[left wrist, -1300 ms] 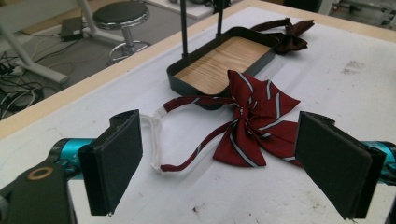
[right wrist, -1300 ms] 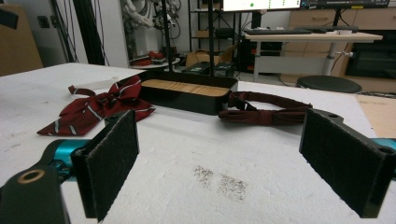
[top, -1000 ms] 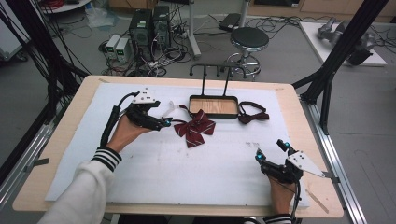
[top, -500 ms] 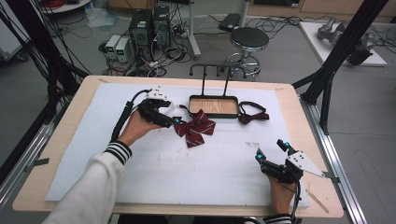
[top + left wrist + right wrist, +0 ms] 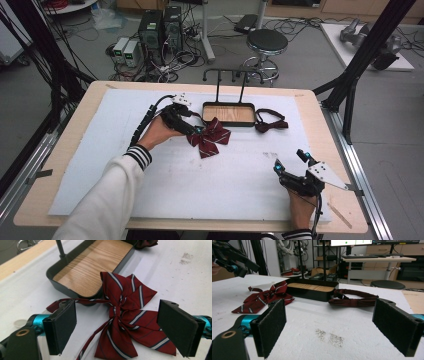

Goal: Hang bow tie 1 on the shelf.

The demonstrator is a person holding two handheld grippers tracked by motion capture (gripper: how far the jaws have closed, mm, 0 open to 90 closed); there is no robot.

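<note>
Your left gripper hovers with jaws spread wide around the striped bow tie, lying just near-left of the tray. Your right gripper rests open, near right.

Your left gripper is stretched out toward 12 o'clock, its tip turned toward 3 o'clock, with your left hand wrapped around its body and a white sleeve with a striped cuff running back toward 7 o'clock. Its fingers stand wide apart with nothing clamped between them. Your right gripper sits low at 5 o'clock, near your own edge of the table, held from below by your right hand. Its fingers are also spread wide and grip nothing.
</note>
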